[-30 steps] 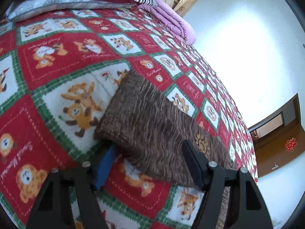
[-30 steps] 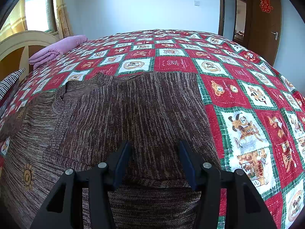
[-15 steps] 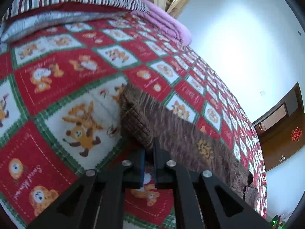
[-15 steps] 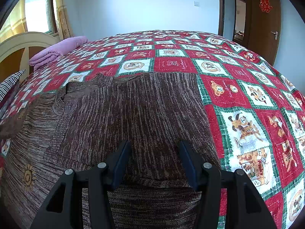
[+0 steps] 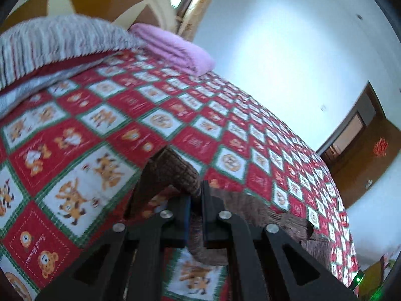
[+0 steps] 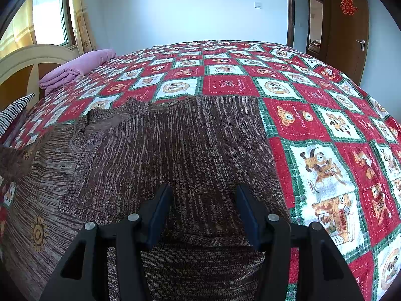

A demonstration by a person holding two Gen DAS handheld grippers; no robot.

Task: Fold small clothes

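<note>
Nearest to us in the left wrist view, our left claw [image 5: 196, 200] is pinched tight on an edge of the brown knitted sweater [image 5: 180, 173], with the fabric bunched up between the two dark fingers [image 5: 213, 215] and drawn up off the bed into a small hump. The picture is smeared here, so we think it is a sleeve end or a corner of the garment, but we cannot tell which. Below the fingers a stretch of the quilt [image 5: 75, 175], red and white squares with cartoon bears and green borders, shows beneath the raised cloth.

In the right wrist view, our right claw [image 6: 204, 195] stands spread, its blue-padded fingers [image 6: 160, 213] apart above the sweater [image 6: 188, 145] with nothing pressed between them. The sweater lies flat across the bed quilt [image 6: 325, 130] ahead of this claw, one part laid over another near the collar [image 6: 110, 120] at the left, and a small sun motif [image 6: 37, 233] shows on the lower left part.

Further off, a folded pink blanket [image 6: 75, 66] rests by the cream headboard [image 6: 30, 57], beside a striped pillow [image 5: 57, 40]. Beyond the bed stand a pale wall, a window [image 6: 50, 15] with curtains at the left, and a brown door [image 6: 348, 25] bearing a red ornament at the right.
</note>
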